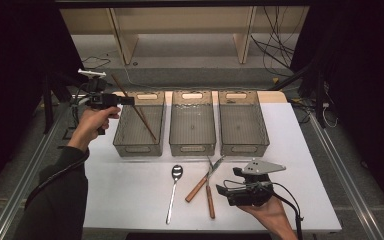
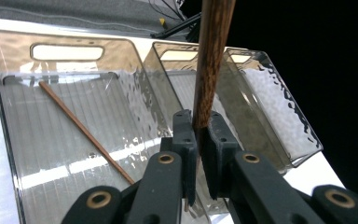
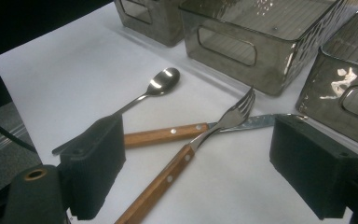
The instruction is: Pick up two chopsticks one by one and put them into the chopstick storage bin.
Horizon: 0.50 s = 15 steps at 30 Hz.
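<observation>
Holding one chopstick (image 2: 212, 60) tight over the left bin (image 1: 122, 145), the left gripper (image 1: 125, 100) hovers; another chopstick (image 1: 147, 122) lies inside. Right gripper (image 3: 205, 172) gapes empty near that bin's fork (image 3: 205, 140), knife (image 3: 168, 135), spoon (image 3: 156, 88).

No text, label, brand, number or sign can be read in any of the three views.
</observation>
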### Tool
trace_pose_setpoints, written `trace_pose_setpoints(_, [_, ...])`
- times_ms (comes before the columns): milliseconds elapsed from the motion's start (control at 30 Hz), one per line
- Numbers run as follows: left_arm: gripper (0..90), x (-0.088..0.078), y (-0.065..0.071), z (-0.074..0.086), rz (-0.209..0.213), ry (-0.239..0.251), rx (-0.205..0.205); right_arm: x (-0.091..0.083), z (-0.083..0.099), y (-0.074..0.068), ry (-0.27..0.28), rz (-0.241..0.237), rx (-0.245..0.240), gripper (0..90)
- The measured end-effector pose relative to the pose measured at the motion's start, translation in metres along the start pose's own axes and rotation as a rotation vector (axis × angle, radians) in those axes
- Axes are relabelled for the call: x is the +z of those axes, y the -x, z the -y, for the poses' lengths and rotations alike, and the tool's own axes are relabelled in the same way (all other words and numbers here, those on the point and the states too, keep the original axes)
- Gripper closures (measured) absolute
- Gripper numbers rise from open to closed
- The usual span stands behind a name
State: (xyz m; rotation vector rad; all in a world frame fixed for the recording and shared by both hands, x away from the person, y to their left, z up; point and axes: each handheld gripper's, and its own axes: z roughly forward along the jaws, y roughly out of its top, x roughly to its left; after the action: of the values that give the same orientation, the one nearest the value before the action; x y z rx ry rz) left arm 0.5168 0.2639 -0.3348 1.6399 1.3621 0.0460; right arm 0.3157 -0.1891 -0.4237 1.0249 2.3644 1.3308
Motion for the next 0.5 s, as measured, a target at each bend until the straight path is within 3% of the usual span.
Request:
trace_pose_setpoints(300, [84.0, 0.019, -0.013, 0.011, -0.006, -0.044, -0.041, 0.0, 0.0, 0.001, 0.002, -0.004, 0.001, 19.3])
trace_pose_setpoints(500, [83.9, 0.027, -0.013, 0.014, -0.009, -0.077, -0.037, 0.001, 0.001, 0.0, -0.007, -0.008, 0.003, 19.6])
